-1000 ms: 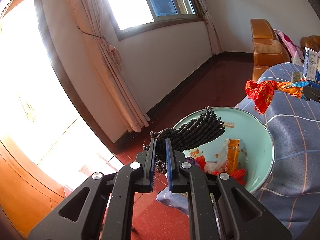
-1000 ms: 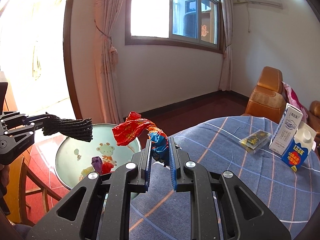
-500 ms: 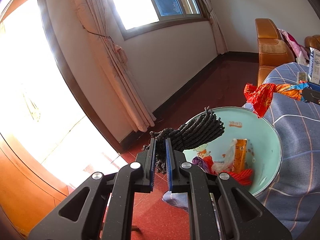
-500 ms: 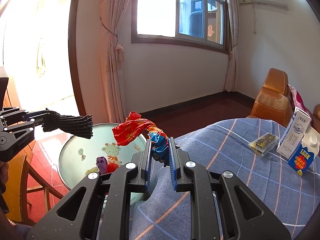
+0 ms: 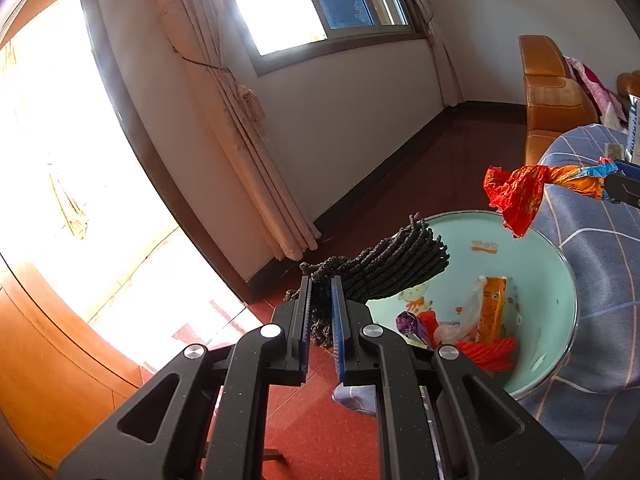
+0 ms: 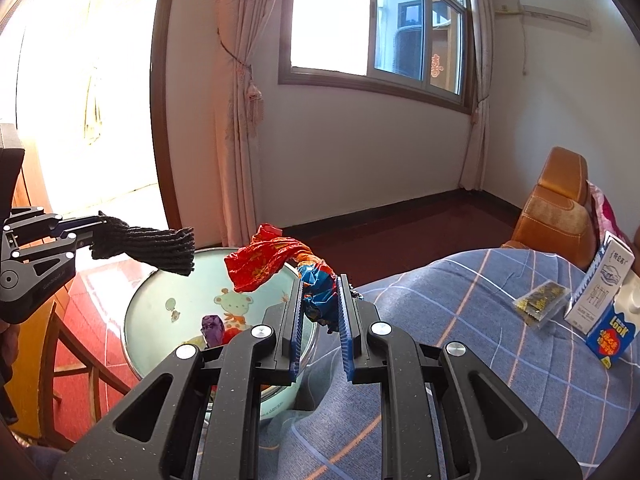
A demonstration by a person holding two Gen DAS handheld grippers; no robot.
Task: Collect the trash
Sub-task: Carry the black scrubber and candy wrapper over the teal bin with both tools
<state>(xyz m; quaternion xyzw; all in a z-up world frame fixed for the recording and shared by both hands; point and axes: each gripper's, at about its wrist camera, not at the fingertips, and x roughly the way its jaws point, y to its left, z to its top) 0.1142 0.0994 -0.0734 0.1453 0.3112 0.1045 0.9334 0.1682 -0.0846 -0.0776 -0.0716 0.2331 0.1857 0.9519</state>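
Note:
My left gripper (image 5: 321,292) is shut on a dark knitted rag (image 5: 384,266), whose free end hangs over the near rim of a pale green basin (image 5: 560,272). The right wrist view shows the same rag (image 6: 148,246) sticking out of the left gripper (image 6: 94,228) above the basin (image 6: 160,312). My right gripper (image 6: 319,300) is shut on a crumpled red, orange and blue wrapper (image 6: 264,266), held over the basin's right edge. From the left wrist the wrapper (image 5: 520,192) hangs above the basin's far rim. Inside the basin lie an orange packet (image 5: 492,308), red yarn and a purple wrapper.
A table under a blue checked cloth (image 6: 460,340) stands to the right, with a white carton (image 6: 600,284), a blue carton (image 6: 610,334) and a small clear packet (image 6: 540,304) on it. An orange armchair (image 6: 556,216) stands behind. The basin rests on a wooden stool (image 6: 68,364) over red floor.
The right gripper has drifted a little toward the basin with the wrapper in it. The left gripper holds the rag almost still; both grips are unchanged.

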